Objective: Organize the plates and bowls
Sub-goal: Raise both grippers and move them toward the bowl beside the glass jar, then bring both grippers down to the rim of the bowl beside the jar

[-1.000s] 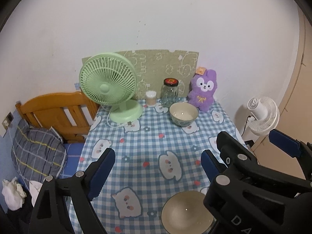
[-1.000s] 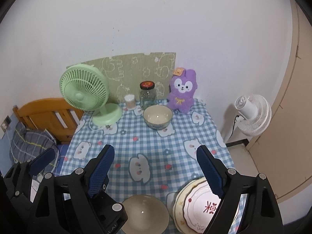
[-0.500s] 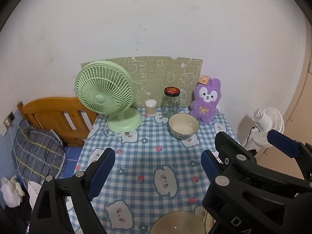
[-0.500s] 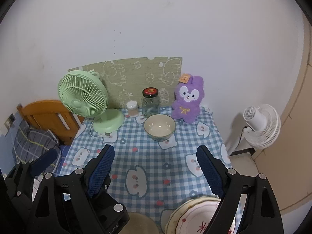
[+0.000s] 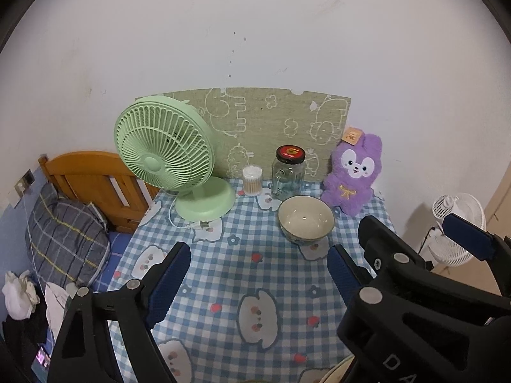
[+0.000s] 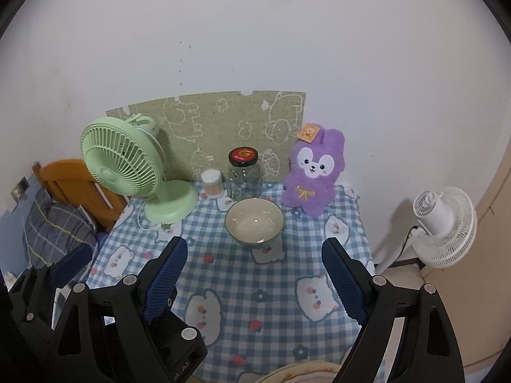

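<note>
A cream bowl with a patterned outside (image 5: 306,223) (image 6: 254,221) stands upright at the back of the checked tablecloth (image 5: 255,274) (image 6: 249,281), in front of the glass jar. My left gripper (image 5: 257,276) is open and empty, held above the cloth short of the bowl. My right gripper (image 6: 254,276) is open and empty, also short of the bowl. A plate rim (image 6: 306,371) peeks in at the bottom edge of the right wrist view. A pale rim (image 5: 338,371) shows at the bottom of the left wrist view, mostly hidden.
A green desk fan (image 5: 172,166) (image 6: 134,175) stands back left. A cotton swab tub (image 5: 252,180), a lidded glass jar (image 5: 289,172) and a purple plush rabbit (image 5: 354,175) line the wall. A white floor fan (image 6: 442,223) stands off the table's right. A wooden bed frame (image 5: 92,185) is left.
Both grippers have tilted up and moved toward the back of the table. The near bowl and the plate have slid down out of view, leaving only rims. Both grippers stay open.
</note>
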The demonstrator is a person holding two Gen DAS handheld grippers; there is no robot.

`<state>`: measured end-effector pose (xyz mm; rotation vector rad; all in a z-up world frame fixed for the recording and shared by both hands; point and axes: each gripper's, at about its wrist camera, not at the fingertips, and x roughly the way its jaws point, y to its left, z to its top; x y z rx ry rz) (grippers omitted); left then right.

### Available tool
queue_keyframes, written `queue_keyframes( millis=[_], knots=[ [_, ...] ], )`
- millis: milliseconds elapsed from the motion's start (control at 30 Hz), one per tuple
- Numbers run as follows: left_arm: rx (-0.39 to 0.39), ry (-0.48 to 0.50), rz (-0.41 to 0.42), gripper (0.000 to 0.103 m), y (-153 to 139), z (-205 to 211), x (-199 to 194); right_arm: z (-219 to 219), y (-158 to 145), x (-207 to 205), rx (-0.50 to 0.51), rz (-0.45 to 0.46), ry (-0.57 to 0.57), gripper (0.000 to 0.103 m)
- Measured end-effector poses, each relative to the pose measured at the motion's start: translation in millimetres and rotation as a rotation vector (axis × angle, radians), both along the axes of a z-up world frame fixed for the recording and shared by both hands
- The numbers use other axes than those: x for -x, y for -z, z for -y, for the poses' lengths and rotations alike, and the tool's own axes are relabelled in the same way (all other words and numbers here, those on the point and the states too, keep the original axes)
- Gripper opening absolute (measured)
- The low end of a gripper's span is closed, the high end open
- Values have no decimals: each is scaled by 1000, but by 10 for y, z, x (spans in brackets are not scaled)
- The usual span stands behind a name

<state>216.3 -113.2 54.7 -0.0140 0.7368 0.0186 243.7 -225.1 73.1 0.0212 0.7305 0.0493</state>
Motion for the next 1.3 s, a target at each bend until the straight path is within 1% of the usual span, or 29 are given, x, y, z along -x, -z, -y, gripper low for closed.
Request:
queue_keyframes(
  millis=[167, 400, 533, 633, 833, 900, 1000, 1200, 1300],
  knots=[
    [-7, -14, -4, 89, 80, 141, -174, 132, 102, -205, 1, -4, -28, 87],
    [-35, -32, -10, 88, 207, 312, -429, 280, 257, -490, -19, 0, -77, 80],
    [-66, -46, -1, 87, 273, 386, -576, 324, 343, -662, -16, -2, -93, 79],
    [-68, -42, -14, 85, 327, 420, -700, 361, 409, -804, -23, -8, -101, 79],
    [-79, -53, -25, 84, 431, 483, -934, 411, 541, -1054, -44, -22, -107, 79],
    [-77, -49, -31, 84, 475, 493, -1018, 410, 584, -1126, -47, -27, -112, 79],
    [-58, -41, -41, 84, 542, 489, -1112, 400, 663, -1237, -51, -43, -125, 74],
    [-43, -44, -64, 84, 719, 475, -1330, 398, 827, -1415, -55, -56, -116, 73],
    [-54, -31, -68, 83, 786, 477, -1413, 407, 915, -1513, -56, -60, -104, 73]
  ],
)
